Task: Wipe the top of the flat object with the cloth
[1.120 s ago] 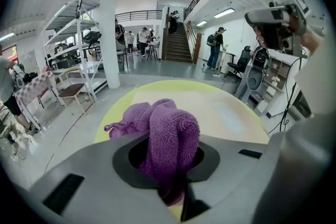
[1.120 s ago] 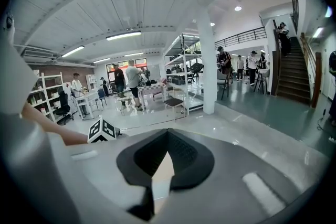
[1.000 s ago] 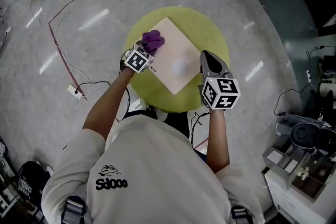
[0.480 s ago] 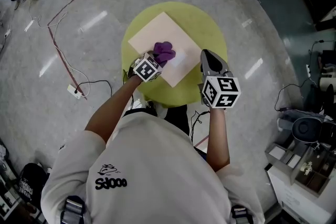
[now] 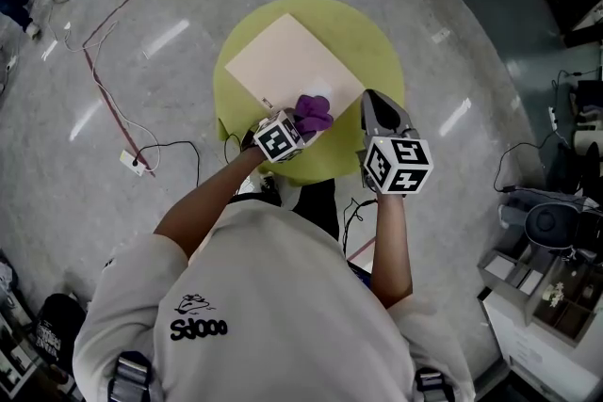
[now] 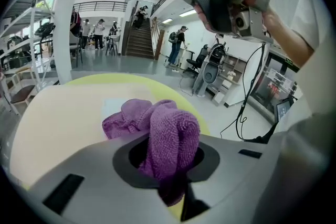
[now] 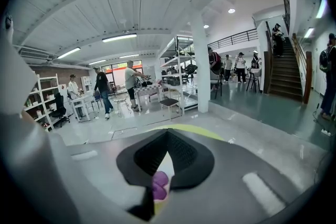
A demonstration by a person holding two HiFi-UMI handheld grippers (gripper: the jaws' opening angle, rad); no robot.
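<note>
A beige flat board (image 5: pixel 283 61) lies on a round yellow-green table (image 5: pixel 372 42). My left gripper (image 5: pixel 300 123) is shut on a bunched purple cloth (image 5: pixel 314 114), which rests on the board's near right corner. In the left gripper view the cloth (image 6: pixel 168 126) fills the jaws, with the board (image 6: pixel 58 118) stretching away to the left. My right gripper (image 5: pixel 374 104) hovers over the table's near right edge, beside the board, jaws together and holding nothing. Through its own view, the cloth (image 7: pixel 159 184) shows as a purple patch below the closed jaw tips.
A red cable (image 5: pixel 104 89) and a white power strip (image 5: pixel 132 163) lie on the floor to the left. Desks with equipment (image 5: pixel 546 287) stand at the right. The right gripper (image 6: pixel 226 0) hangs high in the left gripper view. People walk in the hall behind.
My left gripper has dragged the cloth across the board from its far left side to its near right corner. The right gripper has stayed in place.
</note>
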